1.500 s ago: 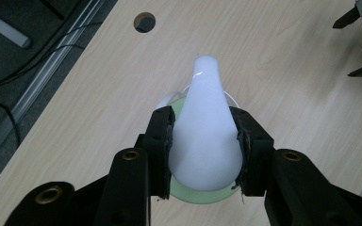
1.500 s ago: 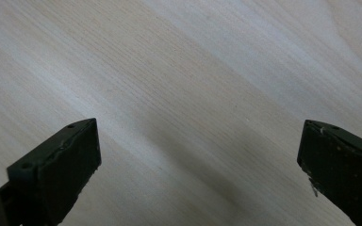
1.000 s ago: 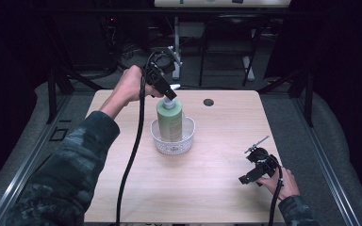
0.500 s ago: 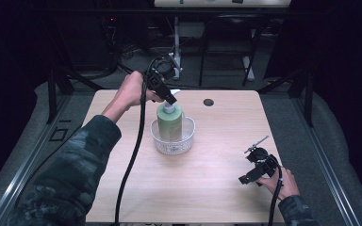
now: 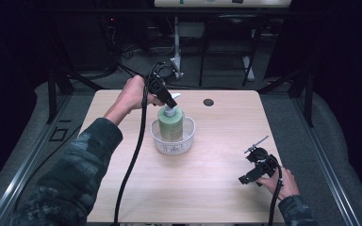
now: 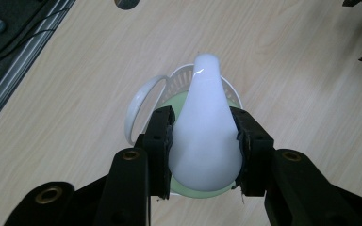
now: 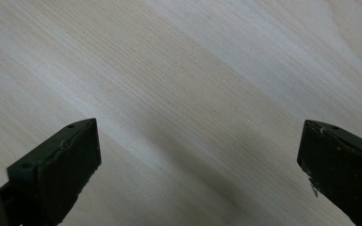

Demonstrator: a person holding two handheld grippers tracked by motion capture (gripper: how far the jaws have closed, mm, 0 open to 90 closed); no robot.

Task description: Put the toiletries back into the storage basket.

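A green pump bottle (image 5: pixel 170 126) stands upright inside a small white basket (image 5: pixel 187 139) at the middle of the wooden table. My left gripper (image 5: pixel 171 100) comes in from the back left and is shut on the bottle's white pump head (image 6: pixel 206 141). In the left gripper view the black pads (image 6: pixel 162 136) press on both sides of the pump head, with the green bottle shoulder (image 6: pixel 173 104) and the basket's handle (image 6: pixel 139 101) below. My right gripper (image 5: pixel 250 170) rests near the front right of the table, open, and its jaws (image 7: pixel 198 155) stand wide over bare wood.
A small dark round hole (image 5: pixel 209 102) lies in the table (image 5: pixel 217 197) behind the basket. The left gripper's cable (image 5: pixel 131 165) trails over the table's front left. Dark stands and cables sit beyond the far edge.
My left gripper has sunk a little with the bottle, which now sits lower in the basket. The right gripper has stayed where it was.
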